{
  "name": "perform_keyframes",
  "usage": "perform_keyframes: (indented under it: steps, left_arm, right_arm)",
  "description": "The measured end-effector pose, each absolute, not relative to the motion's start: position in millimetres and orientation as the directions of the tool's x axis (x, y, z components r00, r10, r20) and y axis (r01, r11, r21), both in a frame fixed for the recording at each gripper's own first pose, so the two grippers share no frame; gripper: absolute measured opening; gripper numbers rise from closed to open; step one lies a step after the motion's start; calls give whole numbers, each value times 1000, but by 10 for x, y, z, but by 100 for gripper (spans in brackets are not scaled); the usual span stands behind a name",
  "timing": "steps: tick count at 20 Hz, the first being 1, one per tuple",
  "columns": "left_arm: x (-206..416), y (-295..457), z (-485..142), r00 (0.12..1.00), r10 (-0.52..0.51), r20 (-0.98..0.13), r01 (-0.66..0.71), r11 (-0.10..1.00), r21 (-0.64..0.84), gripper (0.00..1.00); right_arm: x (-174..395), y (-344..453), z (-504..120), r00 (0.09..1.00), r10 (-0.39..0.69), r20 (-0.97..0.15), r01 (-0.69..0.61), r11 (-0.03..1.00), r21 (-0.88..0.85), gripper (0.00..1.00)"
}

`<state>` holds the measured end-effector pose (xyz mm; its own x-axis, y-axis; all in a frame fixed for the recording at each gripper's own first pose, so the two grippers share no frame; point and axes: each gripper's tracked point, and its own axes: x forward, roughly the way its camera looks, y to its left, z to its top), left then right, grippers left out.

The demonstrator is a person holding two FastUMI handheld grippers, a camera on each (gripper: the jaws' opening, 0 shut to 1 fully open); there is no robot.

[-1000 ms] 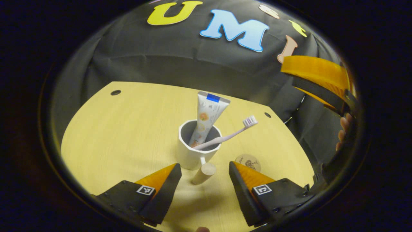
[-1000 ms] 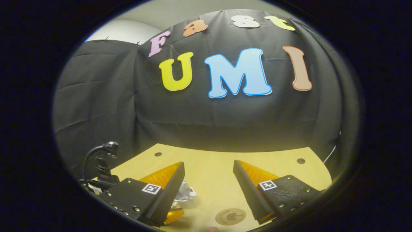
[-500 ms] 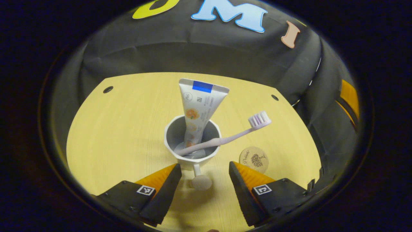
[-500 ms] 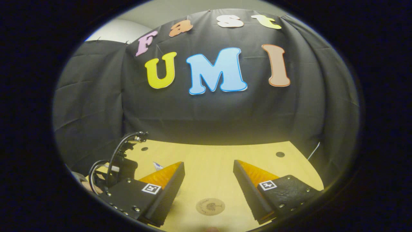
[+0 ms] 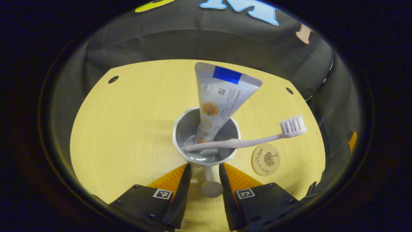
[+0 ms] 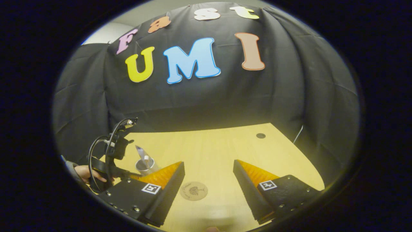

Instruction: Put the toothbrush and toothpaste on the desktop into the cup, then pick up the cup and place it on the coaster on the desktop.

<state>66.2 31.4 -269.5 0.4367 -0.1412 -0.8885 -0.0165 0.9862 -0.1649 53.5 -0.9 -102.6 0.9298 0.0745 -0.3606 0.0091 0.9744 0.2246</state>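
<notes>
In the left gripper view a white cup (image 5: 180, 141) stands on the wooden desktop (image 5: 128, 122). Inside it lean the toothpaste tube (image 5: 222, 93) and a pale toothbrush (image 5: 257, 140), bristles pointing right. My left gripper (image 5: 205, 165) has its fingers narrowed around the cup's wooden handle (image 5: 211, 189); a strip of table shows between the left finger and the handle. A round cork coaster (image 5: 266, 159) lies just right of the cup. My right gripper (image 6: 208, 162) hovers open above the coaster (image 6: 193, 190), holding nothing. The cup (image 6: 144, 165) shows at its left.
In the right gripper view a hand (image 6: 84, 173) holds the other gripper's body and its cable (image 6: 107, 151) at the far left. Small dark holes (image 5: 113, 79) mark the desktop's far corners. The black cloth wall (image 6: 206, 96) stands behind the table.
My left gripper has moved closer over the cup and its fingers have narrowed around the handle. The right gripper has swung so that the coaster and cup show farther into its view.
</notes>
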Motion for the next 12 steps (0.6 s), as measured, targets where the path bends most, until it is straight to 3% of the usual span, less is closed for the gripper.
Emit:
perform_keyframes:
  steps: [4, 8, 12]
  left_arm:
    - [626, 297, -2745, 405, -110, -908, -17, 992, -128, 40]
    - [540, 348, -2760, 359, -57, -932, -10, 998, -65, 34]
    - [557, 300, -2775, 372, -67, -926, 9, 998, -68, 31]
  right_arm:
    - [419, -123, -1090, 921, 51, -386, 43, 972, 232, 95]
    - [317, -191, -1121, 916, 35, -399, 58, 974, 219, 95]
    - [245, -209, -1107, 917, 30, -399, 64, 973, 222, 95]
